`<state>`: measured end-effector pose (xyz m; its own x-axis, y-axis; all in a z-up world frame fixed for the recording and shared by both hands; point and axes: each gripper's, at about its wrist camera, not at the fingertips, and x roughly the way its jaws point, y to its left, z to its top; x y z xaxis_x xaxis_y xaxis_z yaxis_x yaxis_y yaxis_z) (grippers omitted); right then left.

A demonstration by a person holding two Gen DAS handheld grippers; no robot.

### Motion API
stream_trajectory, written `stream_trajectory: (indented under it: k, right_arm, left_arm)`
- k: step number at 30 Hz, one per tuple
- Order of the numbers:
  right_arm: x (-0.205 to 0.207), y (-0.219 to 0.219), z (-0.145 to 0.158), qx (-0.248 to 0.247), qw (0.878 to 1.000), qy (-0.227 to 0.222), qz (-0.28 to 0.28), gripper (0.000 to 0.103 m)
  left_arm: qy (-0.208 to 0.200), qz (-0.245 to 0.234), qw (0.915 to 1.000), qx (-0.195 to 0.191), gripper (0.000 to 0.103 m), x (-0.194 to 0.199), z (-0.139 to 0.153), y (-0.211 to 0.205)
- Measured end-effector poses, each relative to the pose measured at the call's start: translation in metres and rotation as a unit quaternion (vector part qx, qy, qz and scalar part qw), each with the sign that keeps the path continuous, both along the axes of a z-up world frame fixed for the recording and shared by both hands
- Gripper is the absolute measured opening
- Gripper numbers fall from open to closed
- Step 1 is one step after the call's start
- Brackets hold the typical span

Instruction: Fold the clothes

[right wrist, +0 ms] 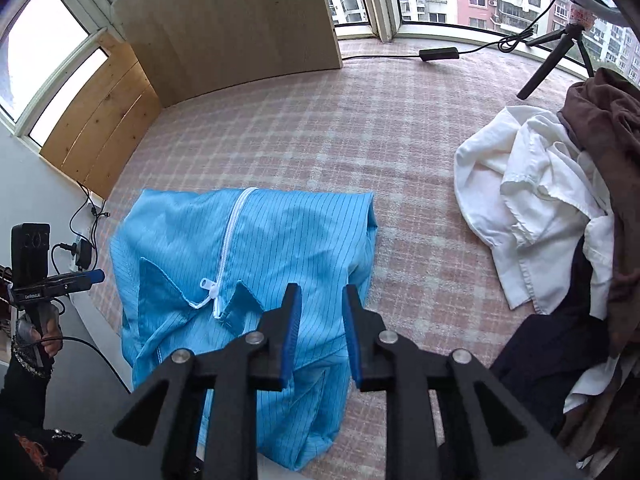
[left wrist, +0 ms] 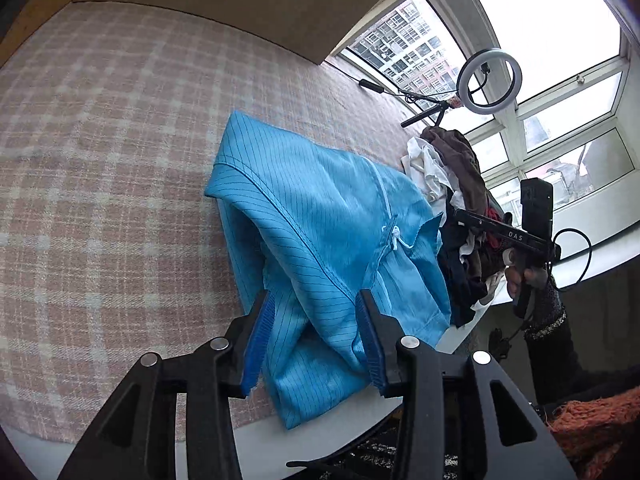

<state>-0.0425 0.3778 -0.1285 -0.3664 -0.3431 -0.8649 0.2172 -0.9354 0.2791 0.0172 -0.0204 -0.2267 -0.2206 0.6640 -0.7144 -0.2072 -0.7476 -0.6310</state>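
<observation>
A light blue pinstriped jacket (left wrist: 320,208) with a white zip (right wrist: 232,232) lies folded over on the pink checked cloth (right wrist: 360,120), collar towards me. My left gripper (left wrist: 314,312) hovers over its near edge with the jaws apart; blue fabric shows between the pads, but they do not press on it. In the right wrist view that gripper (right wrist: 98,276) sits just off the jacket's left side. My right gripper (right wrist: 320,308) hangs above the jacket's near right part, jaws a little apart, with nothing gripped. A hand holds it by the clothes pile (left wrist: 458,212).
A heap of unfolded clothes, a white shirt (right wrist: 520,200) and a brown garment (right wrist: 608,120) among them, lies right of the jacket. A ring light (left wrist: 489,80) on a tripod (right wrist: 560,52) stands by the window. A wooden board (right wrist: 232,28) closes the far side.
</observation>
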Motion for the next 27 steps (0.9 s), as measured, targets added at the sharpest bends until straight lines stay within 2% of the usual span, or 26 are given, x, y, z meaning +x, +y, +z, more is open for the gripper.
stream_trajectory:
  k: [2, 4, 5, 6, 10, 12, 14, 16, 17, 18, 19, 22, 27]
  right_arm:
    - [0.018, -0.035, 0.013, -0.011, 0.999, 0.008, 0.053, 0.024]
    - [0.035, -0.074, 0.017, -0.025, 0.994, 0.011, 0.101, 0.033]
    - [0.041, -0.097, 0.017, -0.030, 0.992, 0.008, 0.126, 0.039]
    - [0.043, -0.122, 0.014, -0.027, 0.988, 0.007, 0.149, 0.040]
    - [0.033, -0.217, -0.003, 0.021, 0.975, 0.019, 0.220, 0.040]
    - [0.018, -0.252, -0.024, 0.039, 0.970, -0.007, 0.238, 0.040]
    - [0.006, -0.274, -0.045, 0.078, 0.964, -0.024, 0.252, 0.040]
    - [0.002, -0.284, -0.063, 0.138, 0.951, -0.015, 0.275, 0.040]
    - [-0.001, -0.282, -0.066, 0.143, 0.950, -0.017, 0.278, 0.031]
    - [-0.005, -0.278, -0.066, 0.135, 0.951, -0.023, 0.278, 0.014]
    - [-0.008, -0.274, -0.066, 0.128, 0.952, -0.029, 0.278, 0.008]
    - [-0.015, -0.259, -0.054, 0.094, 0.957, -0.032, 0.272, 0.004]
    - [-0.013, -0.244, -0.022, 0.079, 0.964, -0.008, 0.254, 0.003]
  left_arm:
    - [-0.012, -0.020, 0.9997, -0.012, 0.039, 0.005, -0.013, 0.007]
    - [-0.028, -0.030, 0.9991, -0.010, 0.039, 0.009, -0.029, 0.010]
    - [-0.033, -0.031, 0.9989, -0.009, 0.039, 0.011, -0.036, 0.010]
    - [-0.034, -0.023, 0.9991, -0.006, 0.039, 0.013, -0.041, 0.007]
    - [-0.032, 0.003, 0.9995, 0.006, 0.039, 0.024, -0.051, -0.011]
    - [-0.025, 0.008, 0.9997, 0.000, 0.039, 0.032, -0.051, -0.017]
    - [-0.019, 0.012, 0.9997, 0.002, 0.039, 0.038, -0.051, -0.023]
    - [-0.013, 0.017, 0.9997, 0.008, 0.039, 0.044, -0.052, -0.028]
    - [-0.010, 0.018, 0.9997, 0.011, 0.039, 0.045, -0.051, -0.030]
    - [-0.003, 0.015, 0.9998, 0.009, 0.039, 0.045, -0.050, -0.029]
    - [0.006, 0.011, 0.9999, 0.003, 0.039, 0.043, -0.049, -0.026]
    - [0.031, -0.007, 0.9994, -0.016, 0.039, 0.030, -0.045, -0.014]
    - [0.047, -0.022, 0.9981, -0.032, 0.039, 0.001, -0.048, -0.003]
